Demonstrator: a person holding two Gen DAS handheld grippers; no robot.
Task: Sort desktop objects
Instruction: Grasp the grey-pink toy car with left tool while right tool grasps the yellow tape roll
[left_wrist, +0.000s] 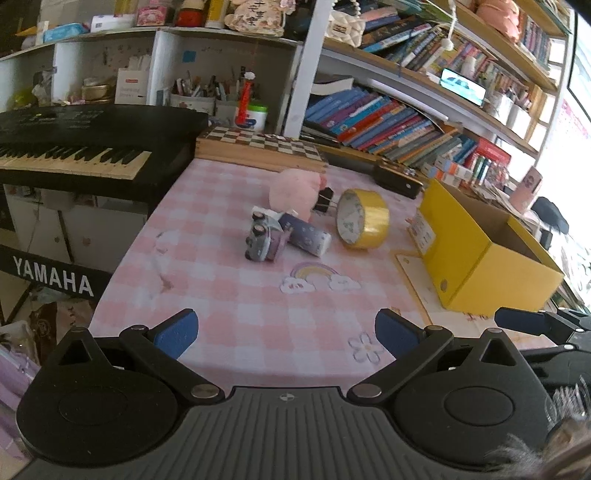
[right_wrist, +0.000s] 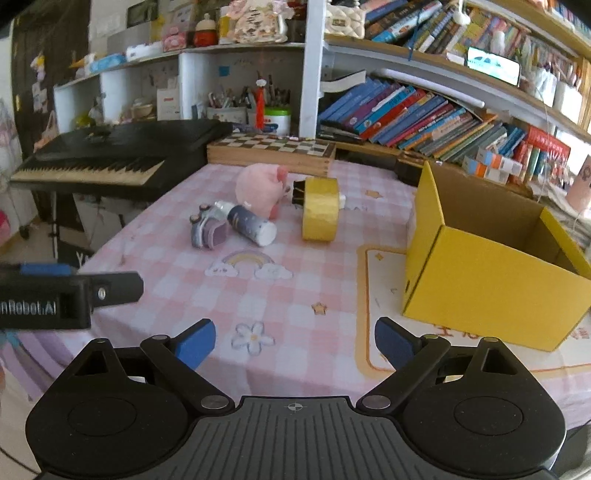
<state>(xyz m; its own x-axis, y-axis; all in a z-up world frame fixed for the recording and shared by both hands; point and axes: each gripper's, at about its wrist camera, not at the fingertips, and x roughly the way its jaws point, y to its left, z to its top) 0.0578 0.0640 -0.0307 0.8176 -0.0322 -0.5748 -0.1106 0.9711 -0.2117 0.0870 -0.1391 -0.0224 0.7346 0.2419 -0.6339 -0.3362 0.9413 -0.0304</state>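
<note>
Right hand-held gripper (right_wrist: 295, 345) agape, tape roll (right_wrist: 320, 208) well beyond

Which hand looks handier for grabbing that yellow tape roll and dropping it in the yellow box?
Probably the right. The right gripper is open and empty, with the tape roll ahead and the yellow box on its own side.
</note>
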